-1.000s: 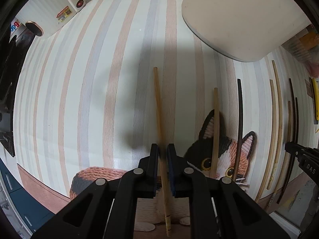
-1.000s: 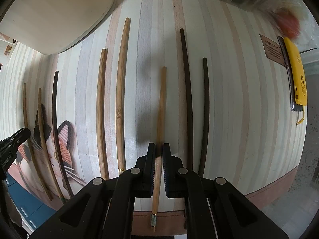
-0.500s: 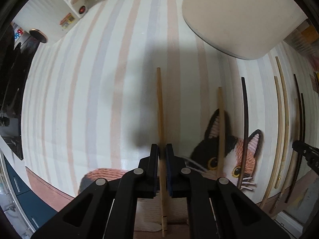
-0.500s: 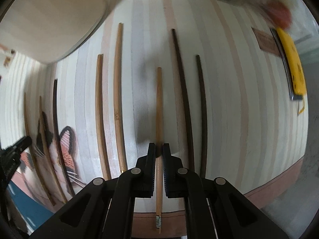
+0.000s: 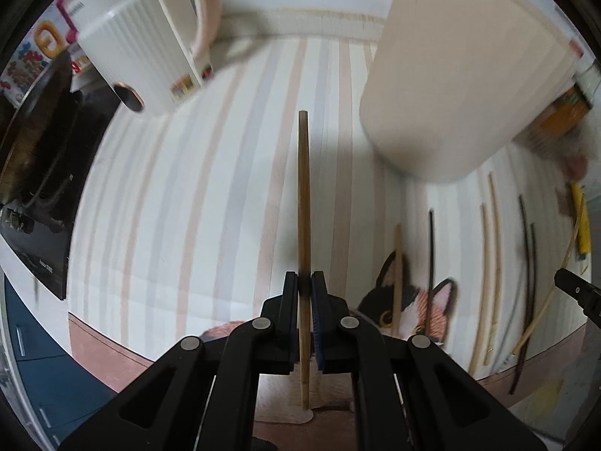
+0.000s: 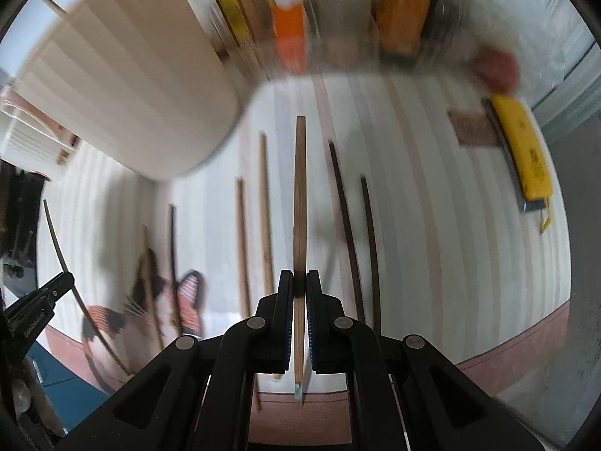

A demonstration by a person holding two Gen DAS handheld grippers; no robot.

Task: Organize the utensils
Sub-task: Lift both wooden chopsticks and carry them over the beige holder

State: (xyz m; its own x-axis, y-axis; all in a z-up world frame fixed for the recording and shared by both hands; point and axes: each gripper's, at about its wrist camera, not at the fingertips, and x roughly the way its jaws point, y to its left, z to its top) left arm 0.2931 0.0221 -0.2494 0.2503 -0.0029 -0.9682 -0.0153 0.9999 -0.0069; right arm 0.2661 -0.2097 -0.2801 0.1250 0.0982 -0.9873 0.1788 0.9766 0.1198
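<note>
Each gripper (image 5: 305, 287) (image 6: 299, 285) clamps a chopstick (image 5: 303, 203) (image 6: 299, 203) above the striped tablecloth (image 5: 188, 206).

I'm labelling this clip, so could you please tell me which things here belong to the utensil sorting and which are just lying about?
Job:
left gripper holding light chopstick
right gripper holding bamboo chopstick
loose chopsticks
beige holder

Lying about:
yellow case
white appliance
packets

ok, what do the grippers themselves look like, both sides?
Left gripper and right gripper look the same: matte black angular linkage arms with round silver pivot pins, and flat fingers with blue ribbed pads on the inner faces. No cables or sleeves visible.
</note>
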